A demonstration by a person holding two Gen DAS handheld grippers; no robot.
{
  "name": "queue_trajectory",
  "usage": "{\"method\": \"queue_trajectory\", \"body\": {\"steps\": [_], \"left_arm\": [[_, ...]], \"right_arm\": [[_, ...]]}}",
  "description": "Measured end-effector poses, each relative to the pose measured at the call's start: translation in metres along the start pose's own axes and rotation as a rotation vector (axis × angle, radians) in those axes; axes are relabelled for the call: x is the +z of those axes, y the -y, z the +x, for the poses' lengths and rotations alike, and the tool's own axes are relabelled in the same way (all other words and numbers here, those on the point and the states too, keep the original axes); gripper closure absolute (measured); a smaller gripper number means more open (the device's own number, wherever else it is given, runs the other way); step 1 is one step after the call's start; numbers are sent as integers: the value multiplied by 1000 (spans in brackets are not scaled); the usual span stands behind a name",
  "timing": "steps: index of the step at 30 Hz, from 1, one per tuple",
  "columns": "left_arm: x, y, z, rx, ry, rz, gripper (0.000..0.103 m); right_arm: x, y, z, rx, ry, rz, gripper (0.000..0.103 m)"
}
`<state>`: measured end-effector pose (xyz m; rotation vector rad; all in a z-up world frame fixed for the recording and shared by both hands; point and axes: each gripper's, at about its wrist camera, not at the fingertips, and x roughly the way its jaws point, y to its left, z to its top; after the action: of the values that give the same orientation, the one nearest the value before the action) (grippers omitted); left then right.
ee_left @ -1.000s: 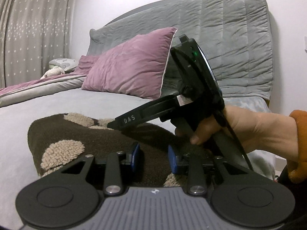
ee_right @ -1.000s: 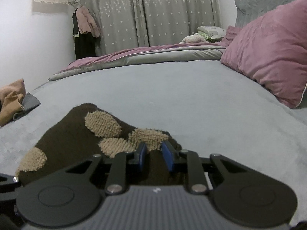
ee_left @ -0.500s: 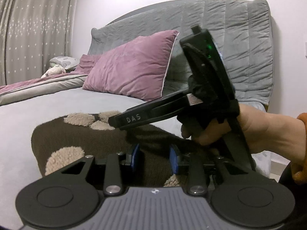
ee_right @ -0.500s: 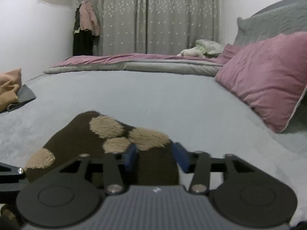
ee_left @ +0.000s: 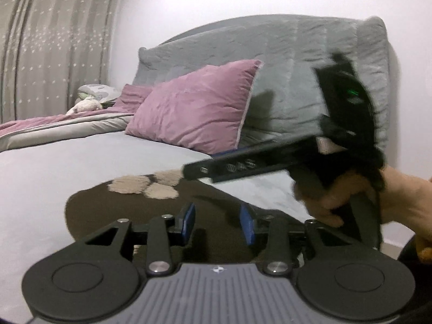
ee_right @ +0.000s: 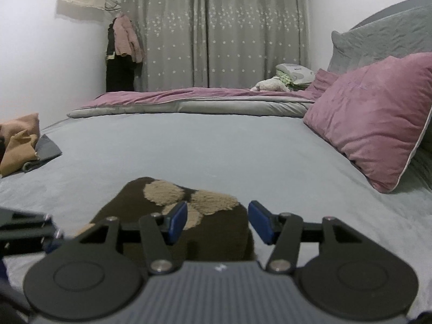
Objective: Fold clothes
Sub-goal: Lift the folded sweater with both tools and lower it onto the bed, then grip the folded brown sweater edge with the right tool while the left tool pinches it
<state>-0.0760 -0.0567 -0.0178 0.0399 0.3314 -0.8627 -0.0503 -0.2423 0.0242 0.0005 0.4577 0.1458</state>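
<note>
I am holding my left gripper low over the near part of a folded dark brown garment with beige fleecy patches, which is lying on the grey bed sheet; the blue pads are standing apart with nothing between them but the cloth showing below, and I cannot tell whether they are touching it. My right gripper is also gaping wide, its pads spread on either side of the garment's near right corner and gripping nothing. From the left wrist view my right hand is wrapping the other tool's handle at the right, blurred, and the bar reaching left from it is bearing pale letters that seem to read "DAS", though they are smeared; a small green light is glowing on the body above. A mauve pillow is leaning against the grey quilted headboard at the far side. Star-dotted grey curtains are hanging beyond the bed, and tan clothes are lying at the far left edge of the sheet. A picture is hanging on the wall at the far left, too small to read.
</note>
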Motion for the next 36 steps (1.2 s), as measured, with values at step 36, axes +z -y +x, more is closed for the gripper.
{"method": "queue_trajectory", "body": {"steps": [36], "left_arm": [[-9,-82,16,23,12,-378,63]], "right_arm": [[-35,7,-24,118,-189,105,39]]}}
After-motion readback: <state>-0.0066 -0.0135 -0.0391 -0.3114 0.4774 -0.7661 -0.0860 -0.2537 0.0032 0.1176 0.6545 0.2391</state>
